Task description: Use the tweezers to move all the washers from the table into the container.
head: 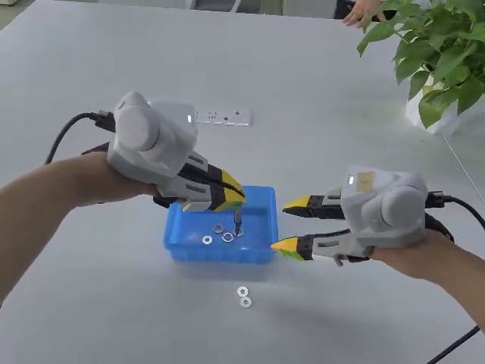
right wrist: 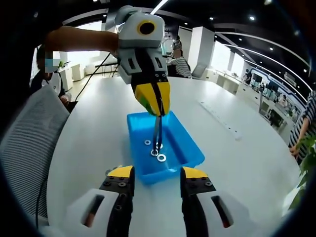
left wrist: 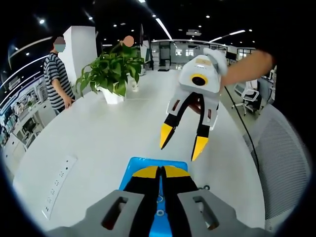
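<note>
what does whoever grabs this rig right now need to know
Grippers: the left gripper has its jaws shut on the tweezers, tips down inside the blue container. The right gripper is open and empty, beside the container.
Done: at least three washers lie in the container.
Left: two loose washers on the table, just in front of the container. Whether the tweezers carry one now is unclear.
</note>
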`<action>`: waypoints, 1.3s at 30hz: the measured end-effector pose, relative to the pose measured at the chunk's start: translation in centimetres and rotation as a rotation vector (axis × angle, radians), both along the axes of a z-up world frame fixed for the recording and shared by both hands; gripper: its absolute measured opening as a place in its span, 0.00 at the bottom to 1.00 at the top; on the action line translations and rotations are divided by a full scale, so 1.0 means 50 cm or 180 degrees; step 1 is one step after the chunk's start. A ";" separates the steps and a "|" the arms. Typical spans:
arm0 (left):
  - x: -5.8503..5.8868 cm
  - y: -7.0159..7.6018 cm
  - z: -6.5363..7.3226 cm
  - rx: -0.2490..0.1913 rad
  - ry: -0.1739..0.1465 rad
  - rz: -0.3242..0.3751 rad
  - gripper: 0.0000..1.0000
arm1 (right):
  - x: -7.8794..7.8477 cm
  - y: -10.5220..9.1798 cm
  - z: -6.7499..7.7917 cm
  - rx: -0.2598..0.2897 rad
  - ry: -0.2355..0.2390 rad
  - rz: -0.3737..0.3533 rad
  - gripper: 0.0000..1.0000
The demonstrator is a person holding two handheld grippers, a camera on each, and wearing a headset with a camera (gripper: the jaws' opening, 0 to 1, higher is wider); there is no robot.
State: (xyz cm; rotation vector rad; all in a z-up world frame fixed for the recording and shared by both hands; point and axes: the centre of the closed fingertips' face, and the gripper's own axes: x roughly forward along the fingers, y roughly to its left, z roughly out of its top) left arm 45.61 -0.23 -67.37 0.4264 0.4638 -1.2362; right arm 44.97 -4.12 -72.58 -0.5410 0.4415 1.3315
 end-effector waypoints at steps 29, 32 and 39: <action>-0.064 0.016 0.064 0.0144 -0.0077 0.0056 0.05 | -0.071 -0.054 0.001 0.0029 0.0167 -0.0312 0.59; -0.071 0.014 0.064 0.0147 -0.0082 0.0038 0.05 | -0.079 -0.054 0.001 0.0043 0.0192 -0.0309 0.61; -0.089 0.007 0.066 0.0140 -0.0088 -0.0012 0.05 | -0.087 -0.055 0.001 0.0046 0.0201 -0.0315 0.64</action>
